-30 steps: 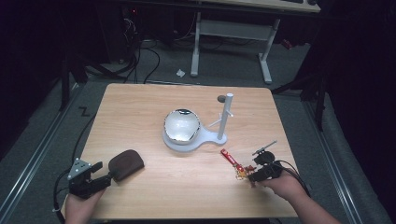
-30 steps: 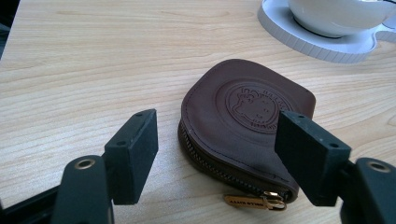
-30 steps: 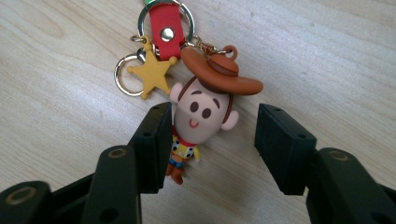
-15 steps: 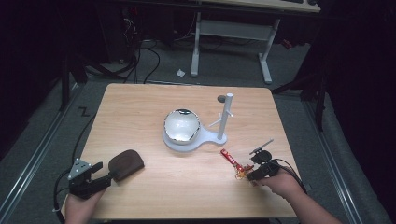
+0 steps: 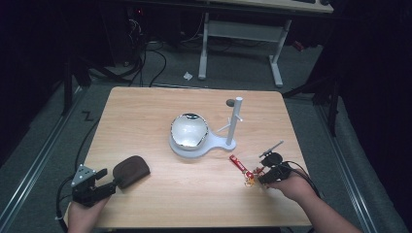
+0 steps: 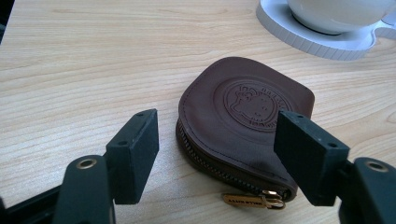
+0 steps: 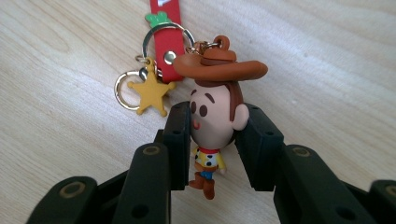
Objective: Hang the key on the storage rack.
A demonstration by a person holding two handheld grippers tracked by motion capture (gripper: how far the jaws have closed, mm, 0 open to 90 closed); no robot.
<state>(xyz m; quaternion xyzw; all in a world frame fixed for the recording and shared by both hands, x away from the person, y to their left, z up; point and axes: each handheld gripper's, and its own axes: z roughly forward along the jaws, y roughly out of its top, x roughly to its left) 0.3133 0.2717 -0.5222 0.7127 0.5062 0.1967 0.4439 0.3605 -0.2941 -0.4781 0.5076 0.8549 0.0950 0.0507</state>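
Pinching the head of a small cowboy figurine charm (image 7: 215,122) in a brown hat, the right gripper (image 7: 215,149) is holding it between its two black pads, one pressing each cheek; the jaws have just been closing on it and are now nearly together. Hanging below the pads are the figurine's yellow shirt and brown boots, just above the wood. Linking to the hat, a metal ring is joining the charm to a red rubber strap (image 7: 167,35) and a yellow star-shaped badge (image 7: 150,92) with its own small ring, all lying flat on the light wooden table (image 7: 327,70). From the high view, the right gripper (image 5: 266,175) is sitting near the table's front right corner, the person's hand behind it, with the red strap (image 5: 239,163) stretching away from it toward the table's middle.

Standing wide open, the left gripper (image 6: 215,154) is holding nothing; its pads are flanking, without touching, the near edge of a rounded dark brown leather zip pouch (image 6: 243,126) with an embossed round emblem and a brass zipper pull. In the high view this left gripper (image 5: 94,184) is resting near the front left corner, the pouch (image 5: 131,170) just beyond it.

Farther out, near the table's centre, a shiny silver dome-shaped bowl (image 5: 189,131) is sitting on a white flat base (image 5: 218,144) that is carrying an upright white post (image 5: 234,119).
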